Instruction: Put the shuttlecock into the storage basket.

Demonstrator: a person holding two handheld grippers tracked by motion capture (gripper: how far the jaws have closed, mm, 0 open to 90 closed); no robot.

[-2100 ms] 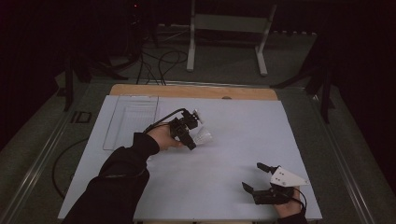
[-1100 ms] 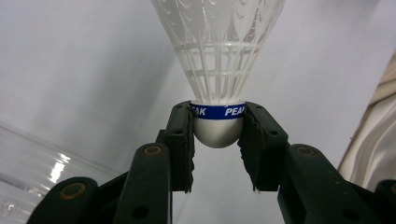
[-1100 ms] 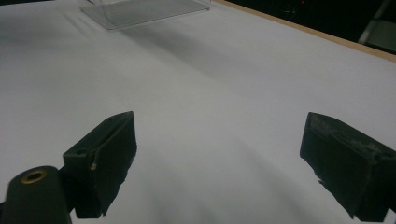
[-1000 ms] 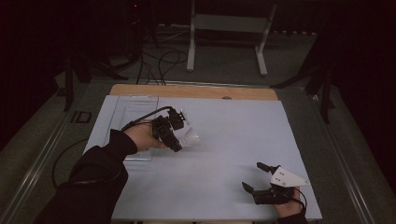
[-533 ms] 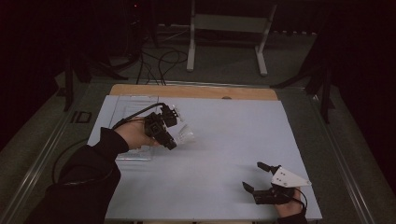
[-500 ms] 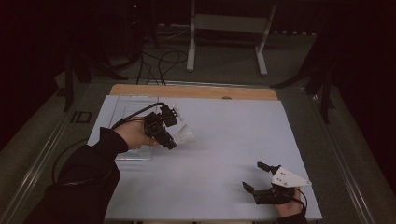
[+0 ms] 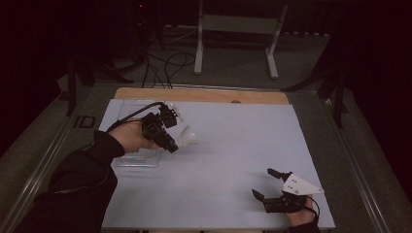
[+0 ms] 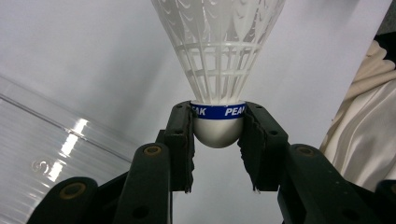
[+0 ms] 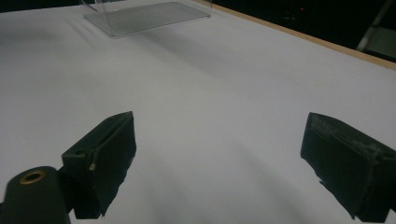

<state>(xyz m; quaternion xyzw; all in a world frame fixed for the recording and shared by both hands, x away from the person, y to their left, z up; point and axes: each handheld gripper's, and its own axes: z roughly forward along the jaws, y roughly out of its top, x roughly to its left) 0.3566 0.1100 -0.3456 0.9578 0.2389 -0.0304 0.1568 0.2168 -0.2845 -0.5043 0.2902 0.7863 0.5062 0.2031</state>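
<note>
- The shuttlecock [image 8: 218, 70] is hanging above the table [image 7: 233, 145], at about ten o'clock, clenched by its cork.
- The left gripper [image 8: 217, 140] jaws are grasping it; pickup looks done.
- The clear tray [image 7: 138, 158] is lying just below; placing remains.
- The right gripper [image 7: 272, 187] is resting at five o'clock, jaws released.

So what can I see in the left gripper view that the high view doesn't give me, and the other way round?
The left gripper view brings out the blue band lettered PEAK around the shuttlecock, its white rounded cork pinched between the jaws, and the lattice of its skirt. The high view takes in the whole white table, the right gripper resting open near its front edge, the person's sleeve and the metal stand behind. Both show the left gripper holding the shuttlecock, with the clear plastic tray beside it.
</note>
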